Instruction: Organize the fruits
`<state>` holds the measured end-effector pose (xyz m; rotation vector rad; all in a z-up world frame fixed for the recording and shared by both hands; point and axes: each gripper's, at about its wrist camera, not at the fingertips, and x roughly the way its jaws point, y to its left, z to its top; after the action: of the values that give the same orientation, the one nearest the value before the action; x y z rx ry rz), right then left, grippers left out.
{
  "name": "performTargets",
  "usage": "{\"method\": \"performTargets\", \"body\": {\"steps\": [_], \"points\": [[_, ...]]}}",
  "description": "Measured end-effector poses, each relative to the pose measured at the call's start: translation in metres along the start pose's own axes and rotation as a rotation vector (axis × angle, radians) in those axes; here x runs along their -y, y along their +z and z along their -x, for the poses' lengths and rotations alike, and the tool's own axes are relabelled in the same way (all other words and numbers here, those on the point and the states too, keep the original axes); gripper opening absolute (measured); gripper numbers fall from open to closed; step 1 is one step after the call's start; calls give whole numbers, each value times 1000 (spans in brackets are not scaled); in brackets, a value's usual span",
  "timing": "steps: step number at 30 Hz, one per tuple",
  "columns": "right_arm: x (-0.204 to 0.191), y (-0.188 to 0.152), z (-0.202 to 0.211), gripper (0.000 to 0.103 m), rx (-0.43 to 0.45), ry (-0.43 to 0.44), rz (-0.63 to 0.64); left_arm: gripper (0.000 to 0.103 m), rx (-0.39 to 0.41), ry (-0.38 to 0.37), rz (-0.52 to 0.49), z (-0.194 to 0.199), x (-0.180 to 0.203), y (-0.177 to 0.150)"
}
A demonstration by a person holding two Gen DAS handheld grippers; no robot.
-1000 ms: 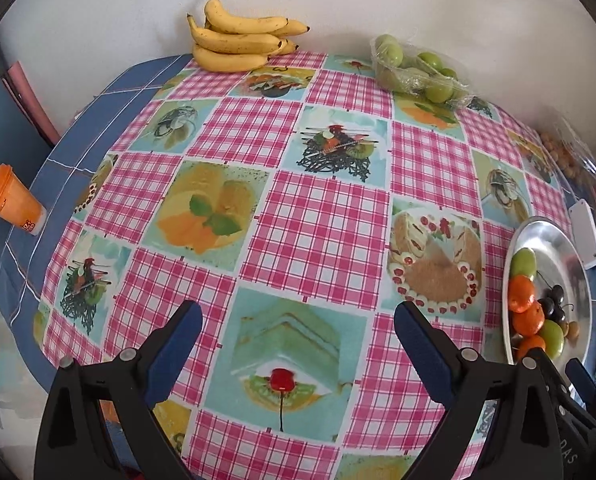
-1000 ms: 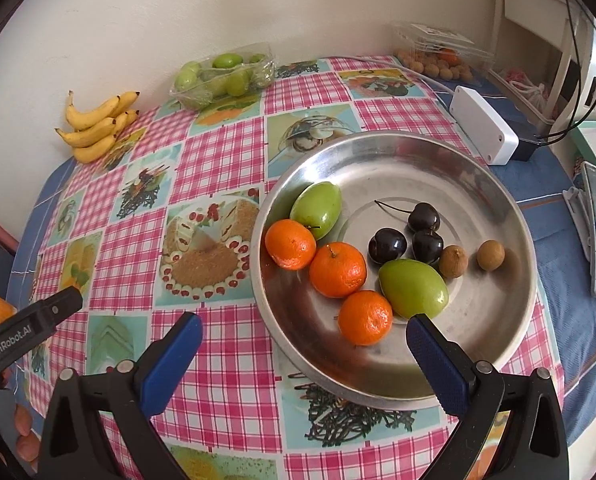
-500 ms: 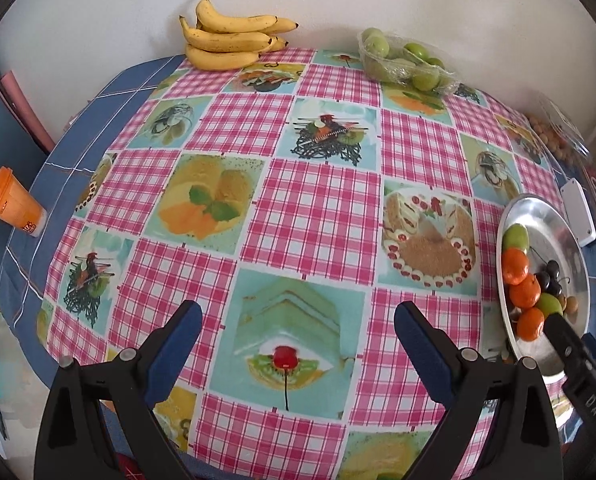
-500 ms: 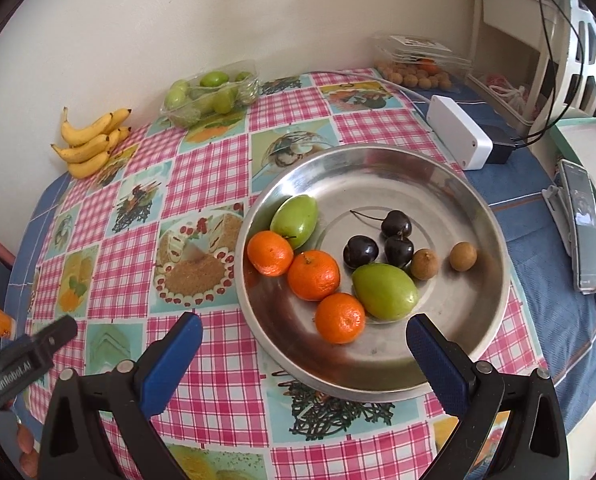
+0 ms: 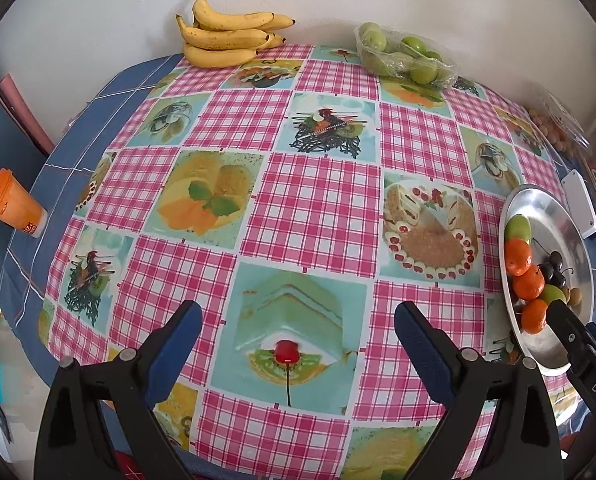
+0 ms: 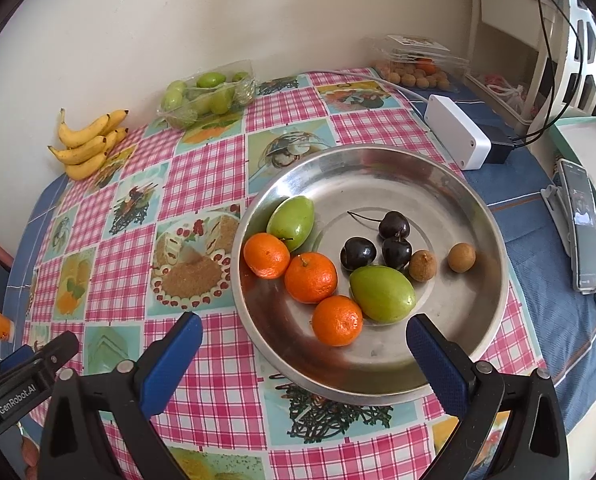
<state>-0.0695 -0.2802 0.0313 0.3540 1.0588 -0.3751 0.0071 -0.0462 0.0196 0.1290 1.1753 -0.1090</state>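
**Round fruit on a slick plate: watch for rolling**

Both of your grippers are spread wide and hold nothing: the left gripper [image 5: 294, 336] hovers over bare tablecloth [image 5: 317, 208], the right gripper [image 6: 303, 344] over the near rim of the metal plate [image 6: 377, 164]. The fruit lies in that plate: three dimpled mandarins [image 6: 310, 277], two smooth green fruits [image 6: 381, 294], glossy cherries [image 6: 357, 254], two small brown ones [image 6: 461, 257]. Pinch off-centre and a mandarin may skid on the polished steel and scatter its neighbours; squeeze hard and the cherries may bruise.

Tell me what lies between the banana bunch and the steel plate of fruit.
Only bare checked tablecloth. In the right wrist view nothing stands between the banana bunch and the steel plate.
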Motion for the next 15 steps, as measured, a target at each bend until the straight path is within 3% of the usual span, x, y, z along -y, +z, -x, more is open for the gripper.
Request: {"method": "performTargets", "body": {"steps": [15], "points": [[-3,-1,-3,103,-13,5,11,97,-3,-7,-15,-2,4,0]]}}
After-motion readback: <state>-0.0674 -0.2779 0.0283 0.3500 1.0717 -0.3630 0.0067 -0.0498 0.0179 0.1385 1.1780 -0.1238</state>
